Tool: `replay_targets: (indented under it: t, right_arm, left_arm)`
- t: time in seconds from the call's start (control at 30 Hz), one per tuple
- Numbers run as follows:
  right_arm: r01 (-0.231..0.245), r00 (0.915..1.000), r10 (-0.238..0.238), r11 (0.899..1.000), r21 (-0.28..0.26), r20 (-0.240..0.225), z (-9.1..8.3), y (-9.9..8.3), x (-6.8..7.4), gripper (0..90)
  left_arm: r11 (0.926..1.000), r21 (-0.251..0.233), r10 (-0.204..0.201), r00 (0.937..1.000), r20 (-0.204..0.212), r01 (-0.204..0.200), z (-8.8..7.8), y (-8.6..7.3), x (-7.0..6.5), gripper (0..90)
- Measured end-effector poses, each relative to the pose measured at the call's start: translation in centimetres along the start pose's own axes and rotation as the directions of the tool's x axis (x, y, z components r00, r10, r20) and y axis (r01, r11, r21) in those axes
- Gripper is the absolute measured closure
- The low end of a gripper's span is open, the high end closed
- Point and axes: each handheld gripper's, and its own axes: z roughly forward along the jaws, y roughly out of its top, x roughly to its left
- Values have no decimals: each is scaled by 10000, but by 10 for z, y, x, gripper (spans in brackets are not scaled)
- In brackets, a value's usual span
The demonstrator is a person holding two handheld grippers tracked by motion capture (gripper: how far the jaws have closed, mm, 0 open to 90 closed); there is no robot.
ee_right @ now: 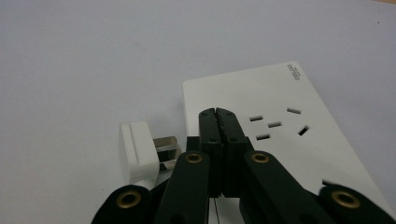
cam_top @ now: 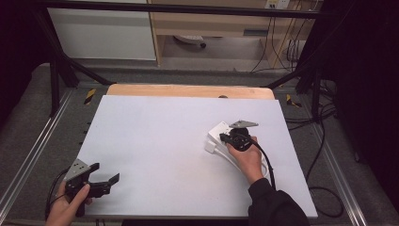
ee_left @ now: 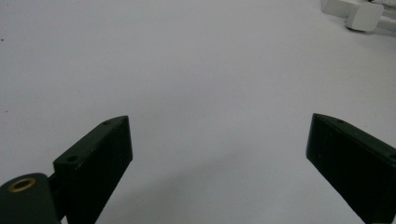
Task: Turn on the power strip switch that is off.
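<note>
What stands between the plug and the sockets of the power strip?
Nothing visible. The plug lies beside the strip, prongs toward its edge. The shut right gripper rests over the strip's near part, left of the sockets, not between plug and strip.

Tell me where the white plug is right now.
In the high view the white plug lies right of the table's centre, at the left edge of the power strip, beside the right gripper.

A white power strip [ee_right: 280, 121] lies flat on the worktop's [cam_top: 164, 141] right half, its socket face up, with slotted outlets and a small printed mark at one far corner. Just beside its long edge lies a white plug [ee_right: 140, 151] on its side, metal prongs pointing toward the strip, perhaps touching it.
</note>
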Motion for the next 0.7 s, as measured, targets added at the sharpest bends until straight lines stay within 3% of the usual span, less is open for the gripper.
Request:
replay_targets:
  t: [0.7]
  right_arm:
    - [-110,9999,110,9999,28,8,0,0,0,900]
  left_arm:
    - [10000,6,18,10000,12,-18,0,0,0,69]
